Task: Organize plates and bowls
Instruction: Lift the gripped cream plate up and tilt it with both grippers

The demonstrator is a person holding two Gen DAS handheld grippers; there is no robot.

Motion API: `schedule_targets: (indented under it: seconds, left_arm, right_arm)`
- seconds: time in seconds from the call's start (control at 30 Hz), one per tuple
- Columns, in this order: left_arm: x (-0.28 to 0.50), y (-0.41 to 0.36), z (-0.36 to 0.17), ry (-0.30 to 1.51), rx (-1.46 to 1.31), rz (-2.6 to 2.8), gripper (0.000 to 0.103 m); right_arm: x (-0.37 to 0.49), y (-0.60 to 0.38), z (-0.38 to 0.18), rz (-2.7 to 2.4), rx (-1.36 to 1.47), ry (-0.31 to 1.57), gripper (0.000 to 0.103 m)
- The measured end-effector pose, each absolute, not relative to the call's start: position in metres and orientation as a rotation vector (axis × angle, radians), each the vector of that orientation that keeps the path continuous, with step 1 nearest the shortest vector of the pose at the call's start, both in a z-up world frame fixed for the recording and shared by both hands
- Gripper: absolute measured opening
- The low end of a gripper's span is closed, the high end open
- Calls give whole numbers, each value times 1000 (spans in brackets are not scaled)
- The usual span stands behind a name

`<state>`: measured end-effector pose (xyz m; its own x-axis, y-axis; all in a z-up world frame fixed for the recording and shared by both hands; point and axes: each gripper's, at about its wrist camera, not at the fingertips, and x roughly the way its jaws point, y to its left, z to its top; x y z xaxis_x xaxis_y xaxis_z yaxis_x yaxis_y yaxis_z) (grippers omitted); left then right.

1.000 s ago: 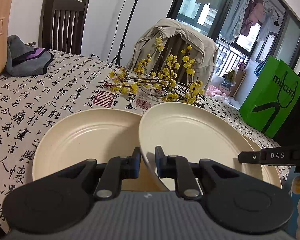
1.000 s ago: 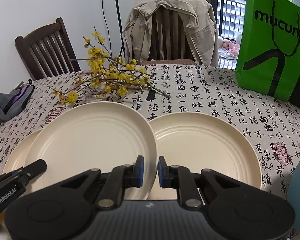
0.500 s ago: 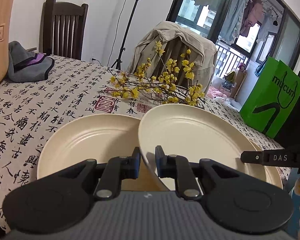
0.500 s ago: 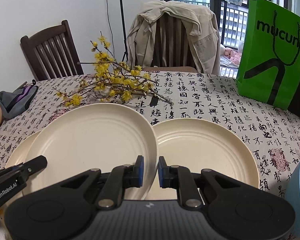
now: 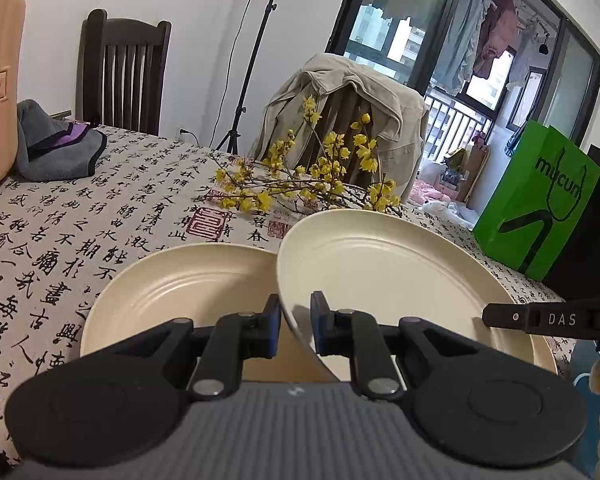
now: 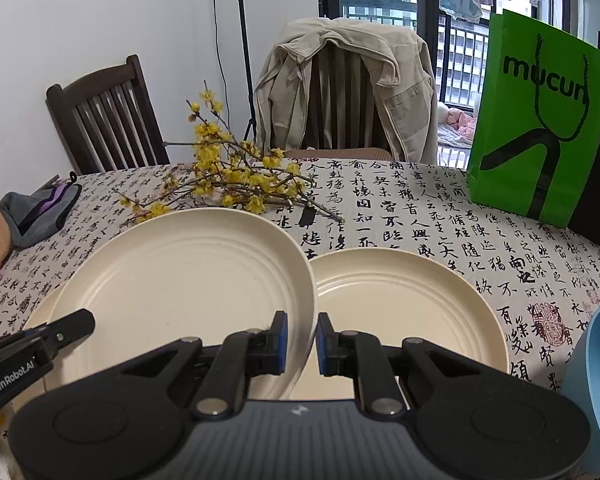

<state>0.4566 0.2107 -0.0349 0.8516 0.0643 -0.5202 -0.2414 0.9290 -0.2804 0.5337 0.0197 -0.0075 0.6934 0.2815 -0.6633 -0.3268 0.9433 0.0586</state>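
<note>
A cream plate (image 5: pixel 388 280) hangs tilted above the table, gripped at both sides. My left gripper (image 5: pixel 296 316) is shut on its left rim. My right gripper (image 6: pixel 302 332) is shut on the right rim of the same plate (image 6: pixel 188 288). Each wrist view shows the other gripper's finger at the plate's far edge. A second cream plate (image 5: pixel 180 280) lies flat on the tablecloth below to the left. A third cream plate (image 6: pixel 400 304) lies flat to the right. The edge of a blue bowl (image 6: pixel 596 380) shows at the far right.
Yellow flowering branches (image 6: pixel 228 184) lie on the calligraphy tablecloth (image 6: pixel 420 216) behind the plates. A green paper bag (image 6: pixel 536 120) stands at the back right. A grey and purple pouch (image 5: pixel 56 152) sits at the far left. Two chairs stand behind the table, one with a jacket (image 6: pixel 340 80) draped over it.
Both grippers keep their hold on the raised plate. The scene has barely shifted.
</note>
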Motion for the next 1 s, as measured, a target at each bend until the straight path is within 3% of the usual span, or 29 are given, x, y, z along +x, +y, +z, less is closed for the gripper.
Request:
schedule_targets:
  seconds: [1.0]
  left_arm:
    - [429,186,-1,444,-320,110,16]
  right_arm:
    - [490,-18,22,321,-13,631,14]
